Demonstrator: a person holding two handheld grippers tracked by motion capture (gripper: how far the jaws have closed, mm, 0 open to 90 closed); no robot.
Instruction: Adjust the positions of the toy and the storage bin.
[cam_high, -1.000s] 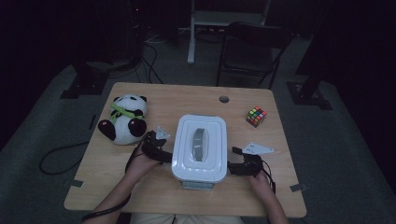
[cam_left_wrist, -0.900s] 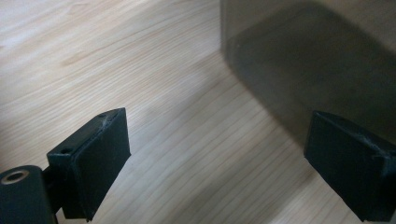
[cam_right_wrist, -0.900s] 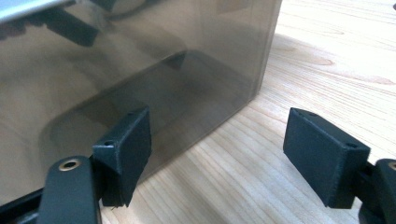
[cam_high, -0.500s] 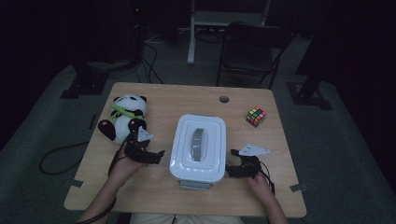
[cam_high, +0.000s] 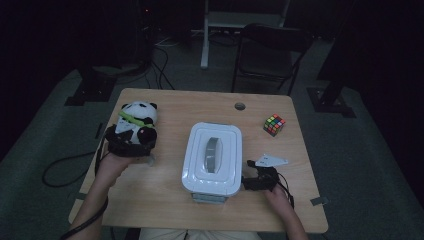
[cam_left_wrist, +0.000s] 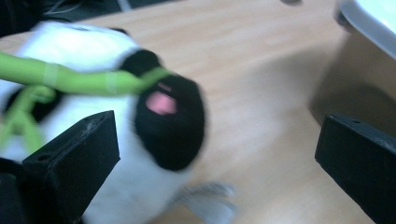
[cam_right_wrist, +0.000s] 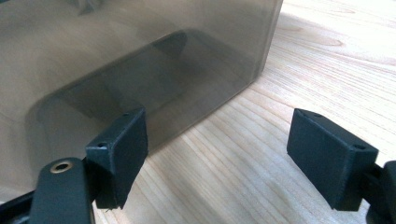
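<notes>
My left gripper (cam_high: 131, 145) is at the panda plush (cam_high: 134, 120) near the left edge of the table (cam_high: 165, 210); its jaws have just been opening and now stand wide, pads pressing on nothing. In the left gripper view the panda (cam_left_wrist: 93, 116) lies ahead and to the left, one black paw with a pink pad between the jaws, a green bamboo sprig across its white body; that picture is blurred. My right gripper (cam_high: 252, 176) sits just beside the right-hand wall of the storage box (cam_high: 212, 155), jaws apart and empty. In the right gripper view the box's translucent wall (cam_right_wrist: 140, 60) stands just ahead of the left pad, with bare wood between the pads. Status, as I judge it: the box's white lid is on, with its grey handle lying flat in the middle, so nothing has gone in. The panda rests on the table, not gripped. What is left, I judge: close on the panda, lift it, and deal with the lid if the toy is meant for the box. A colour cube (cam_high: 274, 124) sits well apart, toward the far right corner, untouched. A small round cable hole (cam_high: 240, 106) shows near the far edge. Writing: none that I can read; no brand or label is legible on the lid, the plush or the grippers in this dim light.
</notes>
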